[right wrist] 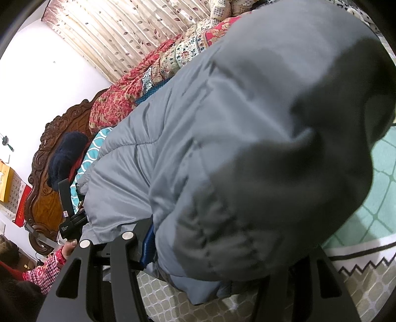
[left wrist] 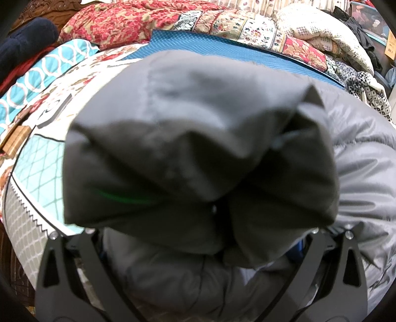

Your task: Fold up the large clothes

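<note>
A large grey padded jacket (left wrist: 198, 104) lies across the bed and fills both views. In the left wrist view a thick bunch of it is lifted close to the lens. My left gripper (left wrist: 217, 210) is shut on that bunch, and the cloth hides its fingertips. In the right wrist view the jacket (right wrist: 222, 123) runs from the headboard side toward the lens. A puffy fold drapes over my right gripper (right wrist: 222, 247), which is shut on the fold. A blue pad (right wrist: 148, 245) shows at the cloth's edge.
The bed has a patterned sheet (left wrist: 37, 158) with teal panels. A red floral quilt (left wrist: 118, 22) and a blue mat (left wrist: 222, 47) lie behind the jacket. A carved wooden headboard (right wrist: 49, 153) with a navy garment (right wrist: 66, 153) stands left. A hand in a red patterned sleeve (right wrist: 57, 257) holds the other gripper.
</note>
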The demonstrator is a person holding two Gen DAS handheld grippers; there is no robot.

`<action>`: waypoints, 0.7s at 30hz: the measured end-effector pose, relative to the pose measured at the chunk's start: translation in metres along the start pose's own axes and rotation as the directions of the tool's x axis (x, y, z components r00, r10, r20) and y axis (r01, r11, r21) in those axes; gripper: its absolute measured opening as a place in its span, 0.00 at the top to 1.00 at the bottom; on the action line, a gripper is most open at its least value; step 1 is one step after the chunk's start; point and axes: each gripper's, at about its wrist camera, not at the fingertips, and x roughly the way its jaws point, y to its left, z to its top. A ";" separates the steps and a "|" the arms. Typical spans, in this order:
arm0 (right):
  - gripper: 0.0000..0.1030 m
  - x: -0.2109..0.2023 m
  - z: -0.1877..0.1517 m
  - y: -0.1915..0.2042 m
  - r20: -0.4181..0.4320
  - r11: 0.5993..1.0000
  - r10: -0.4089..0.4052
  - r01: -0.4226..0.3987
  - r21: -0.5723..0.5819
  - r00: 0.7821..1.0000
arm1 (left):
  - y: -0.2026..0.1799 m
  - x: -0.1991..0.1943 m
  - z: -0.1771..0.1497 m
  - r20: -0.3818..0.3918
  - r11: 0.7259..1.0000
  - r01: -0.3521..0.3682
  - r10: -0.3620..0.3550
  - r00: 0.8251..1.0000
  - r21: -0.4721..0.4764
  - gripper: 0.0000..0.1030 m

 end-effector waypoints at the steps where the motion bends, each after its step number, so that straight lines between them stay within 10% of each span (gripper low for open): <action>1: 0.69 0.000 0.000 0.000 0.000 1.000 -0.001 0.001 -0.001 1.000 | -0.001 0.000 0.000 0.000 1.000 -0.001 0.001 1.000 0.001 0.05; 21: 0.67 0.001 -0.001 0.004 0.015 1.000 -0.003 0.003 -0.017 1.000 | 0.002 0.000 0.001 0.002 1.000 -0.016 0.016 1.000 0.005 0.04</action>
